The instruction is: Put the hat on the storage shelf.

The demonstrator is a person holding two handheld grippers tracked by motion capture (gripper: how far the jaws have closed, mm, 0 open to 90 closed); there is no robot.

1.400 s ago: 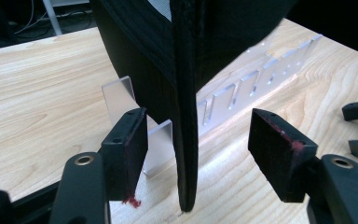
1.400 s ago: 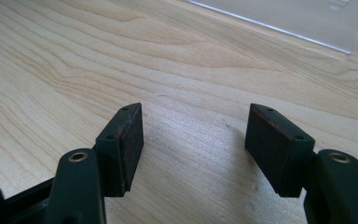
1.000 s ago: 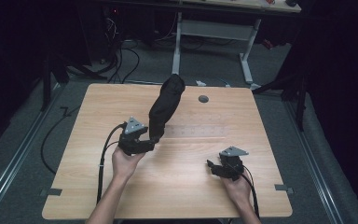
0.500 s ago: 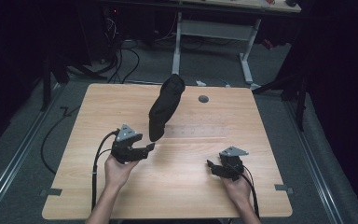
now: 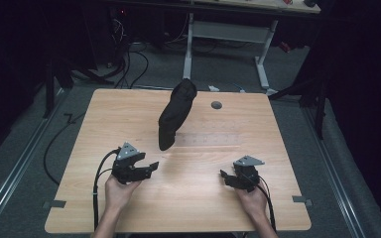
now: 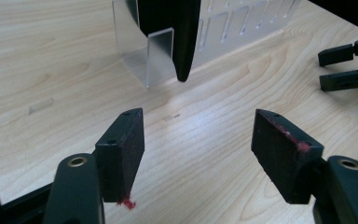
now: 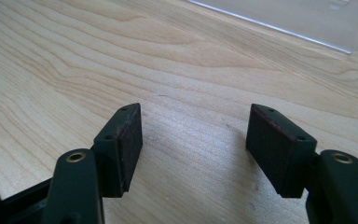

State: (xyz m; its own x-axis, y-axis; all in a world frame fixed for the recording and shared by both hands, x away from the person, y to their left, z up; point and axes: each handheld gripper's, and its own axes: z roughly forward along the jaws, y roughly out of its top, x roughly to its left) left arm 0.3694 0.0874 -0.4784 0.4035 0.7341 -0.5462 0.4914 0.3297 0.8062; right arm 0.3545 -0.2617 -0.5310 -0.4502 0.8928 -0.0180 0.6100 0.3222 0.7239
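A black sock-like cloth point(image 5: 176, 114) hangs over a clear plastic stand point(image 5: 213, 140) in the middle of the wooden table point(image 5: 119, 114). In the left gripper view its dark tip point(image 6: 181, 56) points down in front of the clear stand point(image 6: 154, 58). My left gripper point(image 5: 150, 167) lies low, below and left of the cloth and apart from it. Its jaws are open with nothing between them point(image 6: 198, 140). My right gripper point(image 5: 223, 175) rests at the lower right, open and holding nothing point(image 7: 193, 140). The left gripper view also catches its jaw tips point(image 6: 338, 67).
A small grey round cap point(image 5: 217, 105) sits in the tabletop behind the stand. Beyond the far edge stands a white desk frame point(image 5: 263, 64), with cables point(image 5: 129, 59) on the floor. Tape marks point(image 5: 301, 200) stick to the near corners.
My left gripper has drawn back from the cloth's lower end toward the person and sunk a little. The cloth stays on the stand. The right gripper has not moved.
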